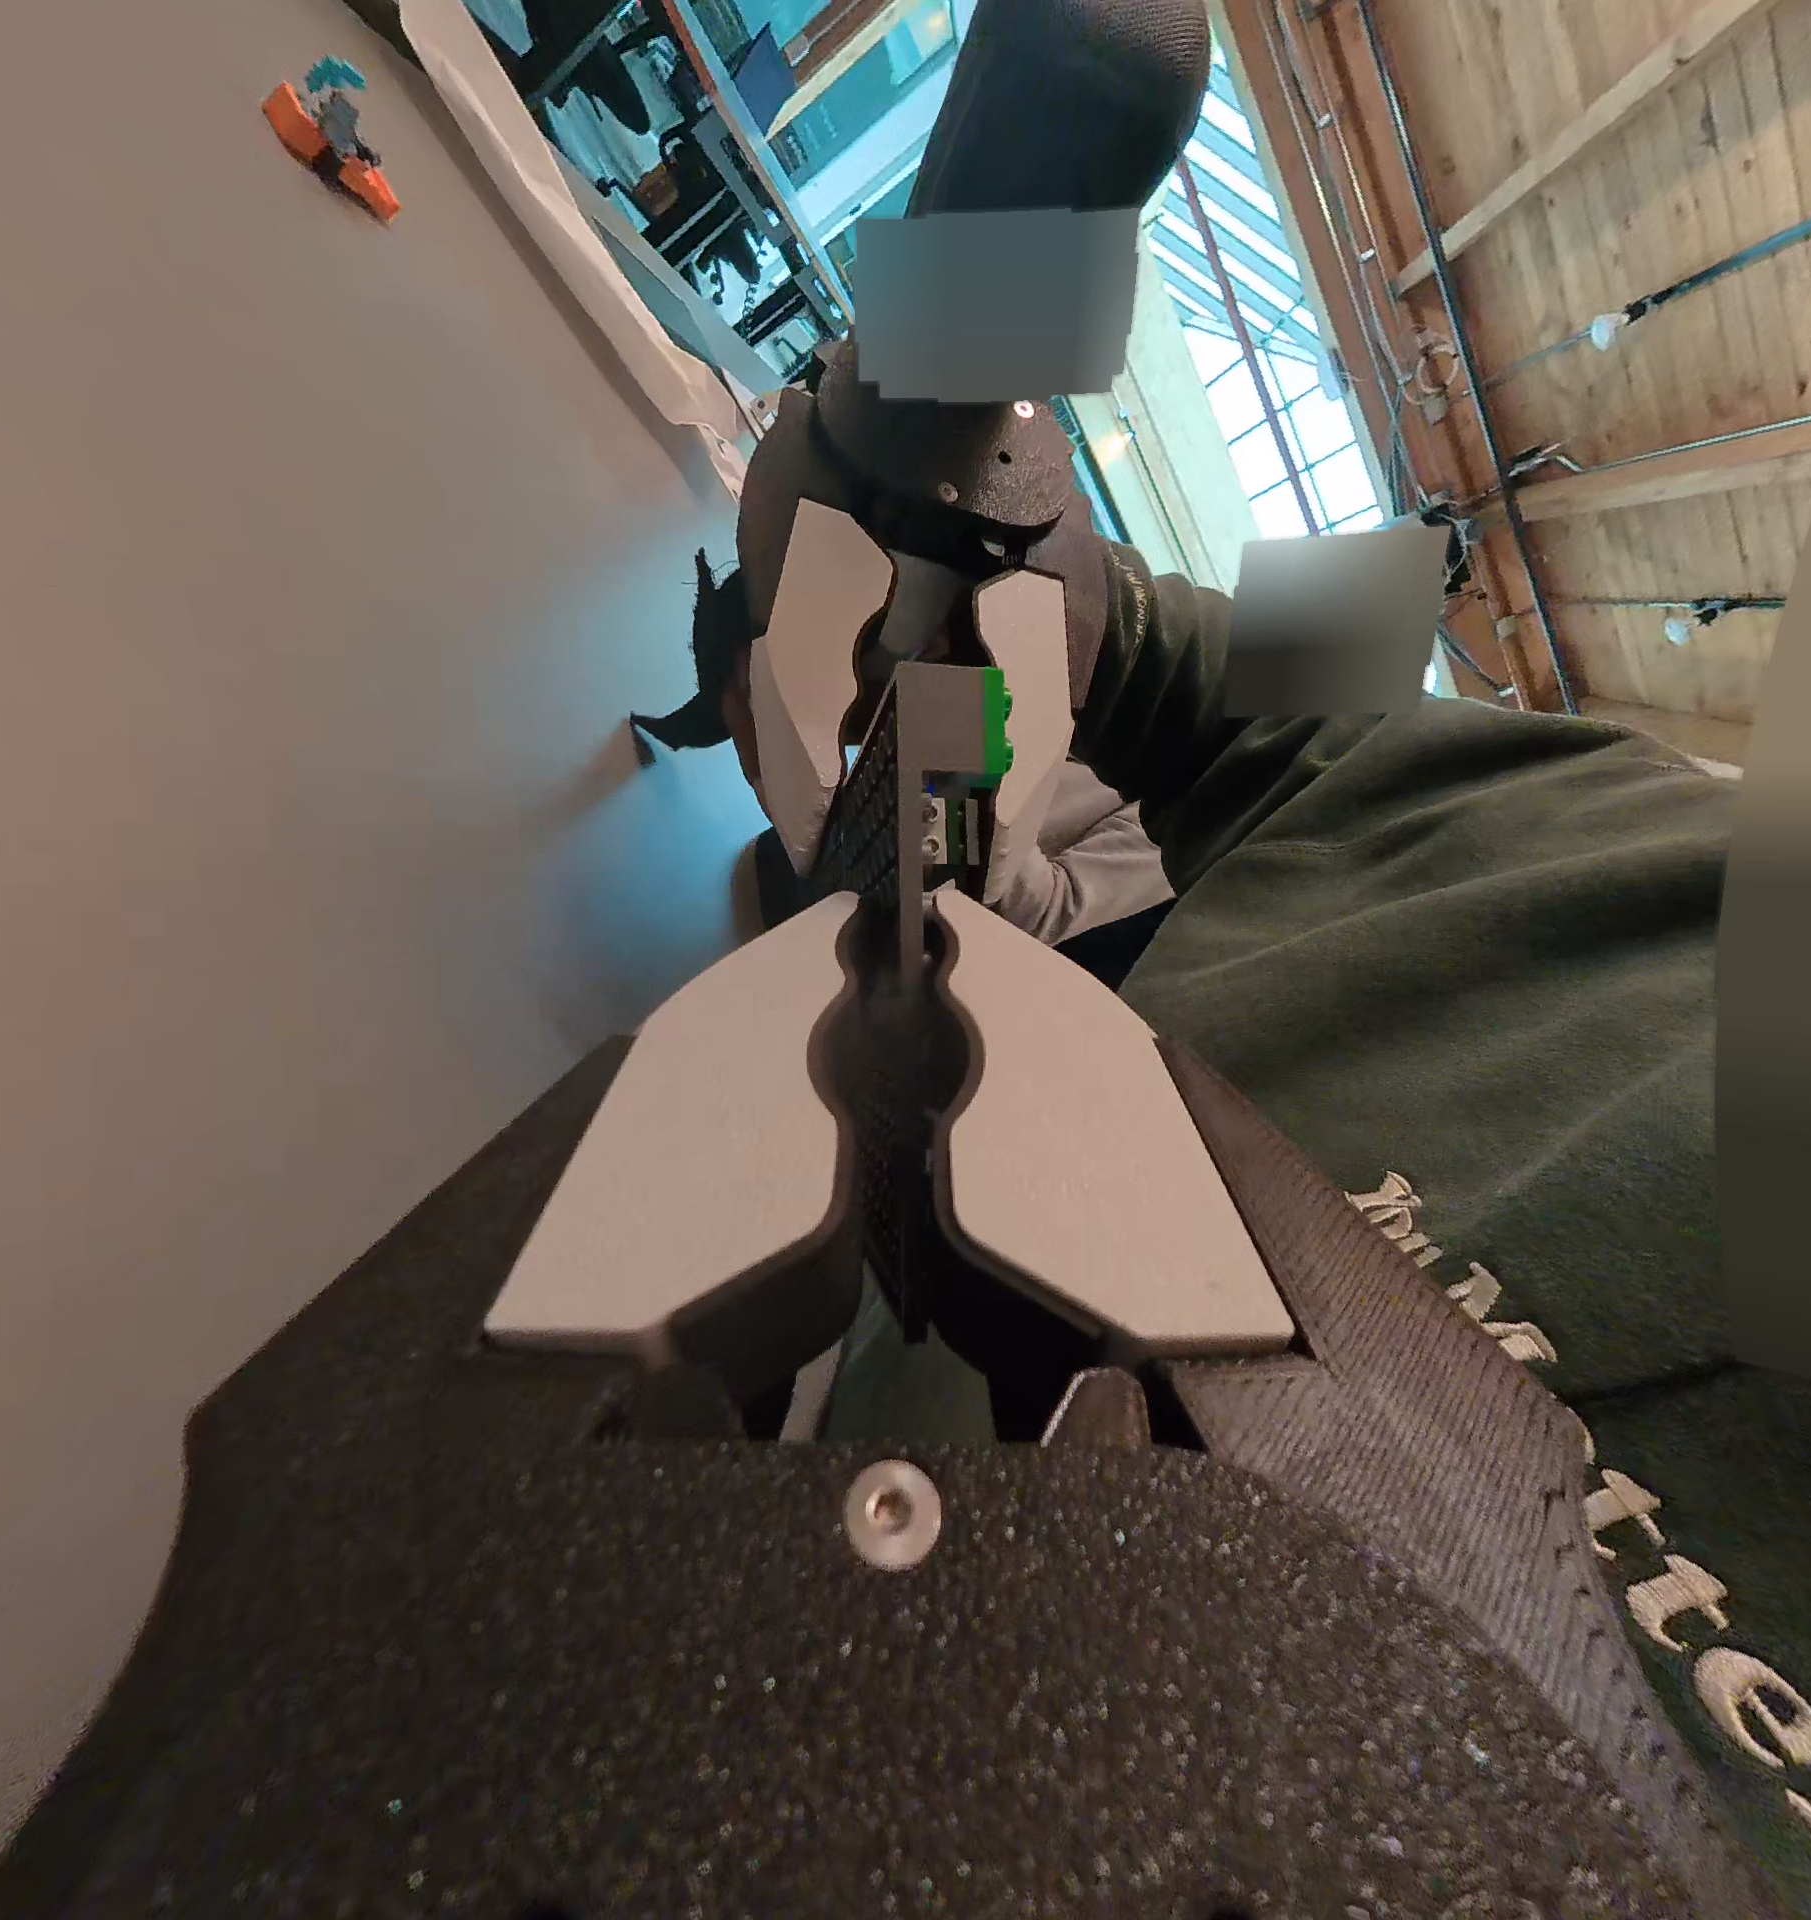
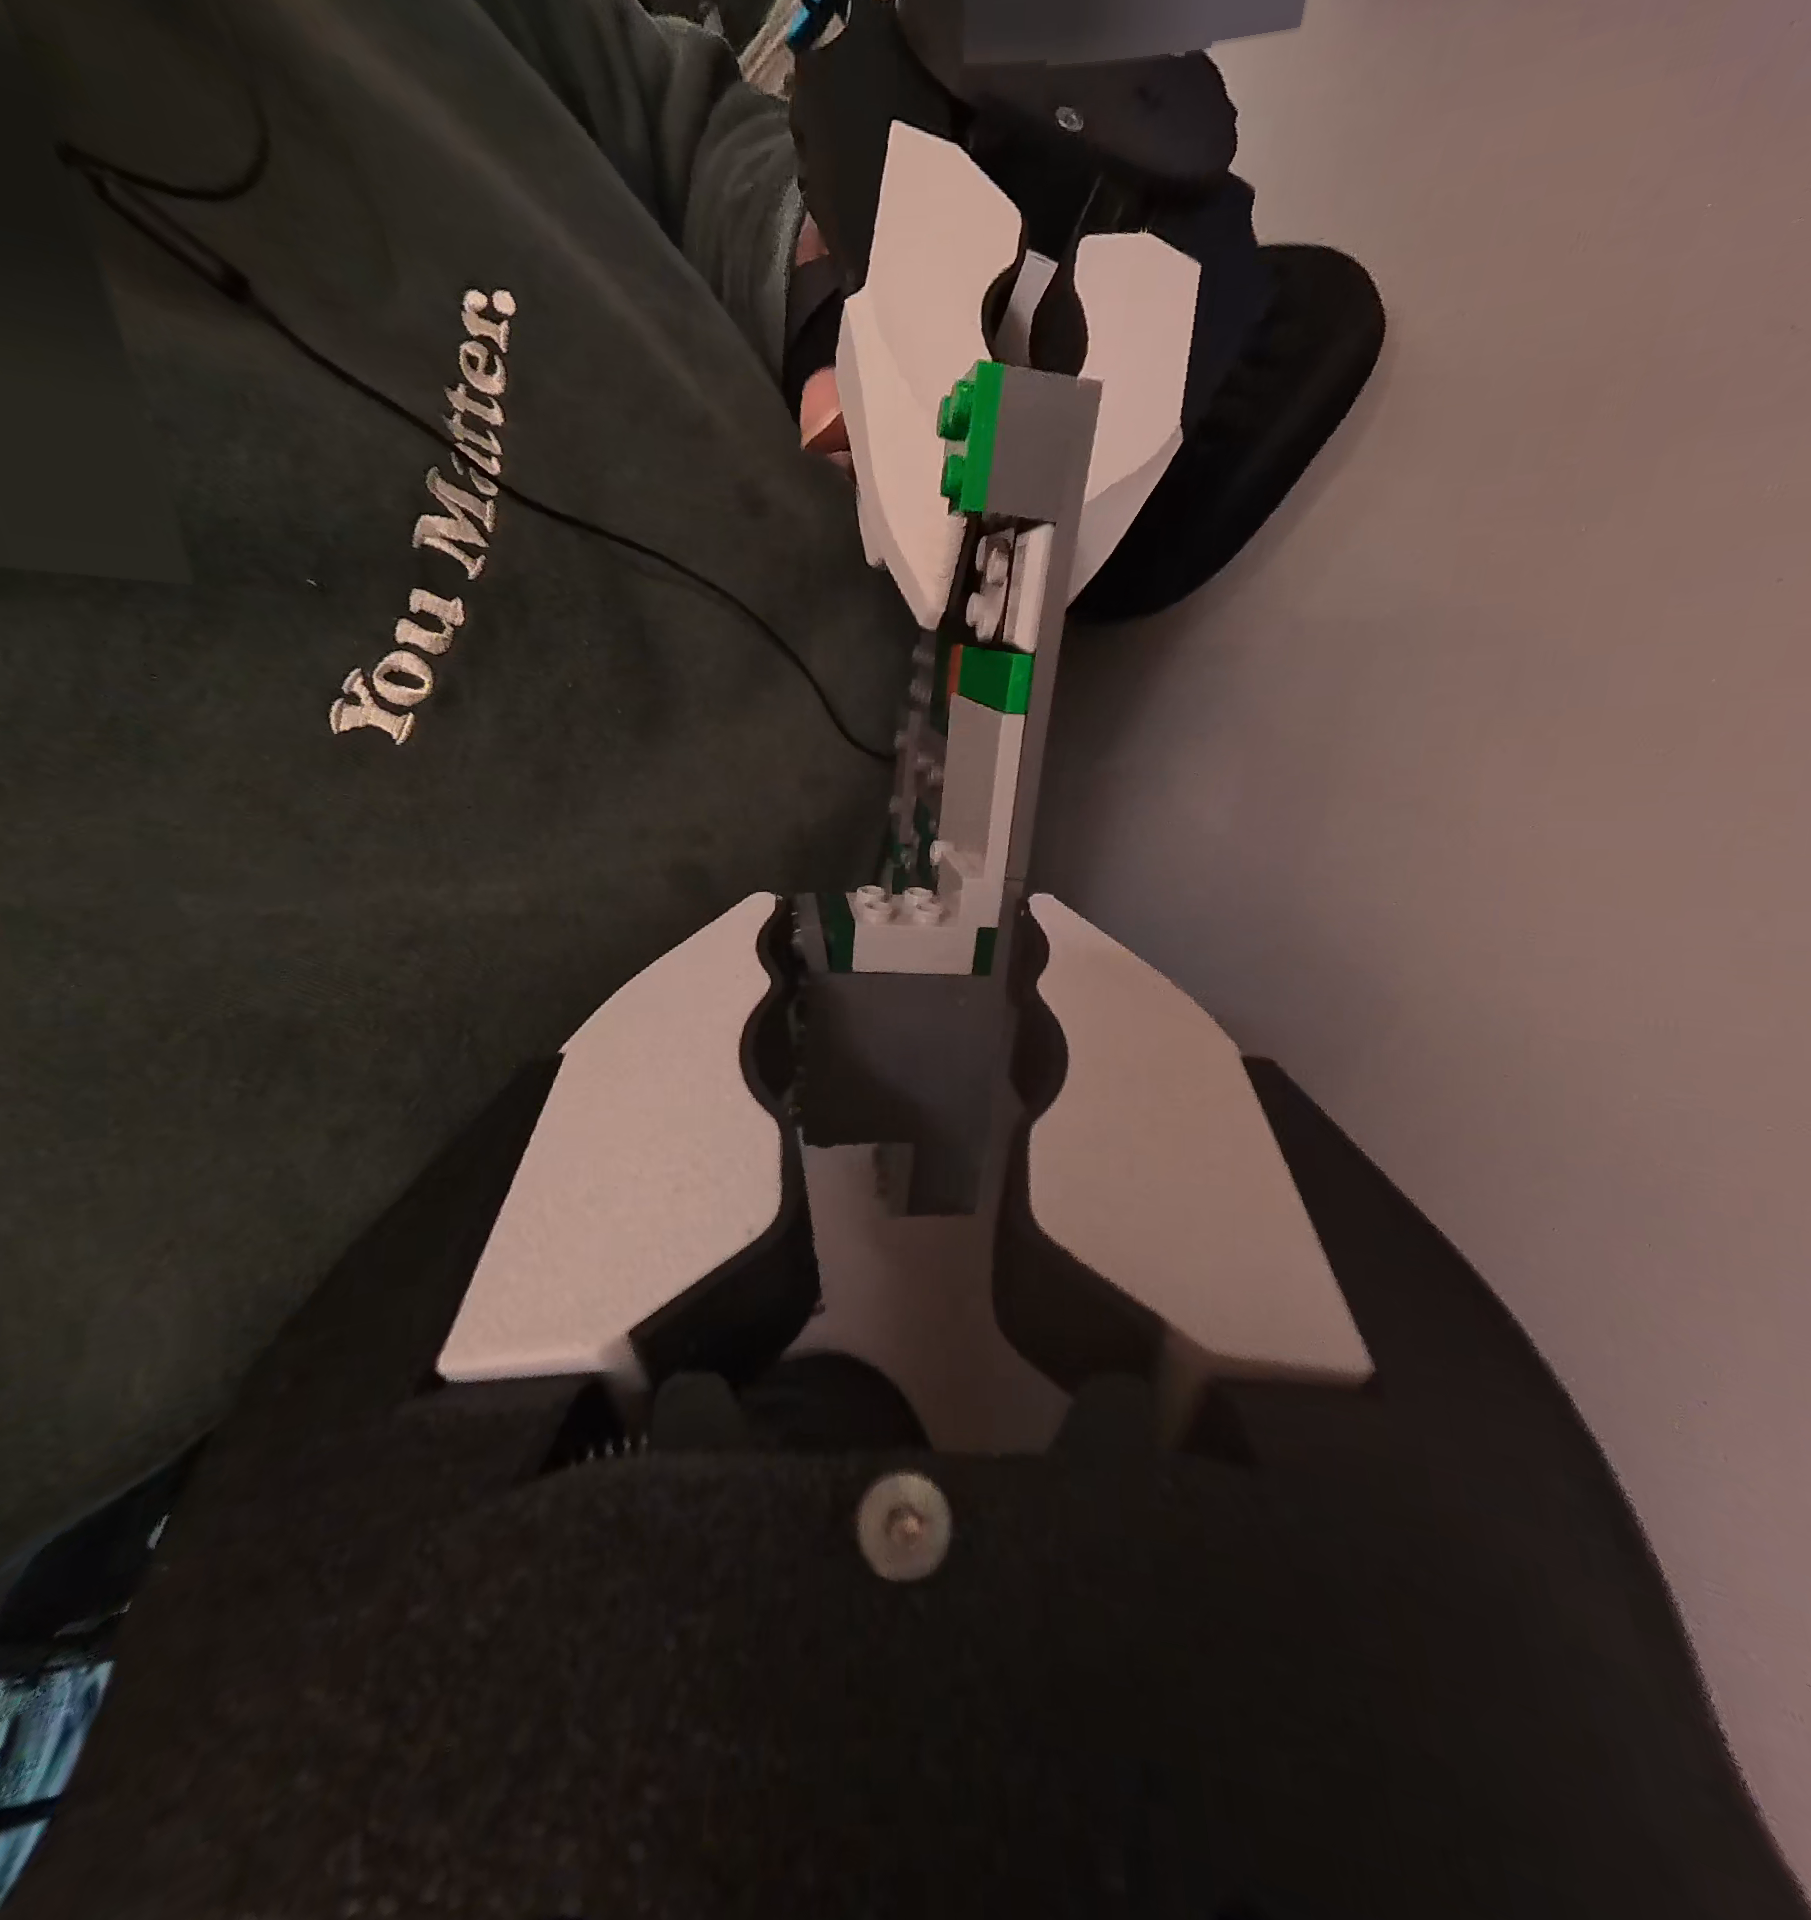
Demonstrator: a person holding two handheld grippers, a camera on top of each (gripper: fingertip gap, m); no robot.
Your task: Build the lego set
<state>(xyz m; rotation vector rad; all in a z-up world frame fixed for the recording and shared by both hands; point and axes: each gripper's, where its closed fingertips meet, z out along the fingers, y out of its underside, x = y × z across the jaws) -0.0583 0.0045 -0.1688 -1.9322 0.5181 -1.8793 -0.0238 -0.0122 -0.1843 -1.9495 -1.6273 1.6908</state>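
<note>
Clamping opposite ends of the lego build [image 1: 906, 790], the left gripper [image 1: 893, 925] pinches its thin dark plate edge-on while the right gripper [image 2: 906, 935] squeezes the grey end; the build hangs between them, off the table [image 1: 257, 623]. Farther off, near the table's far edge, sits a small orange-and-teal lego piece [image 1: 335, 140].

Lego build [image 2: 994, 727]: a long, flat assembly of grey, white and green bricks on a dark studded plate [image 1: 875, 800] is being held on edge, off the pale table, clamped at both ends.
Green brick [image 1: 996, 730]: it is being shown at one end, its studs facing sideways.
Second small build [image 1: 335, 140]: an orange, grey and teal piece is lying on the table, well apart.
</note>
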